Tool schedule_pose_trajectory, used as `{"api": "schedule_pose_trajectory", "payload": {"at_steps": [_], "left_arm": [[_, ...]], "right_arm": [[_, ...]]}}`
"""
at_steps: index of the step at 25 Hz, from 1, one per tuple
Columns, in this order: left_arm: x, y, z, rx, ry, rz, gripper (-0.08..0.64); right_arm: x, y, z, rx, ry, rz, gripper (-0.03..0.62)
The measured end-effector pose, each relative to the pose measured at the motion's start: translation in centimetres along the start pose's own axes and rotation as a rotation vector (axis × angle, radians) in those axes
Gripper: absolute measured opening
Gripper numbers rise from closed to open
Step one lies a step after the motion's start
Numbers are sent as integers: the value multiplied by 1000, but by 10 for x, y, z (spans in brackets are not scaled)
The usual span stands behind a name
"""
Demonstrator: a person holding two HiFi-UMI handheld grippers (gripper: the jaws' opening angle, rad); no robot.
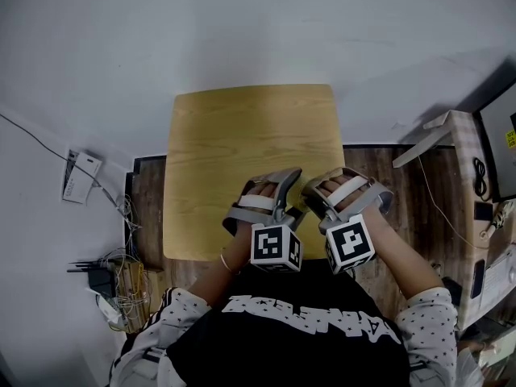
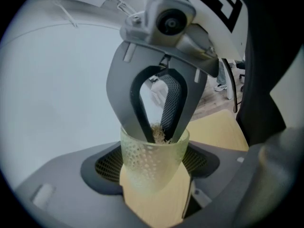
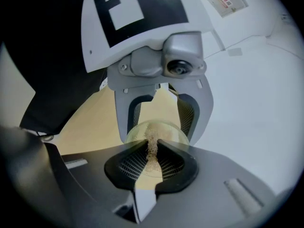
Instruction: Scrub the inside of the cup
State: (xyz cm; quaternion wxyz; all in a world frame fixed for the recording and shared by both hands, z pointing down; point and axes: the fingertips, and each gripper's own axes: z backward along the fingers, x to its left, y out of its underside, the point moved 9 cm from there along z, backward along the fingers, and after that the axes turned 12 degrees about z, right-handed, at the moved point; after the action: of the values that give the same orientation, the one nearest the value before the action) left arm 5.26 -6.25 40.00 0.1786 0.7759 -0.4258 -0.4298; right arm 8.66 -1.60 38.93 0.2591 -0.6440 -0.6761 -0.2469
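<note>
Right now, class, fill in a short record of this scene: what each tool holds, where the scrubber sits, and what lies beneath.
Left tool: closed on the cup, one pad on each side of its wall
Cup: translucent, pale yellow-green, dotted texture
Right tool: closed on the scrubber, a beige fibre tuft
Scrubber position: inside the cup's open mouth
Surface below: wooden table
Both tools: close together near the table's near edge
</note>
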Motion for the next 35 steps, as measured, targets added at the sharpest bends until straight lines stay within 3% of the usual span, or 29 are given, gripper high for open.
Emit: {"api": "schedule_pose_trajectory", "payload": {"at_steps": [15,26,35], "left_arm": [[-8,0,1,29,-12,-65,379],[-11,0,0,31,-16,-111,379],[-15,0,-2,39,-18,-155,379]], "right_arm": [[0,10,0,-151,-45,-574,66],[2,23,1,-336,-104,-1070,66],[12,32,-3,-450,-132,-1347,64]]}}
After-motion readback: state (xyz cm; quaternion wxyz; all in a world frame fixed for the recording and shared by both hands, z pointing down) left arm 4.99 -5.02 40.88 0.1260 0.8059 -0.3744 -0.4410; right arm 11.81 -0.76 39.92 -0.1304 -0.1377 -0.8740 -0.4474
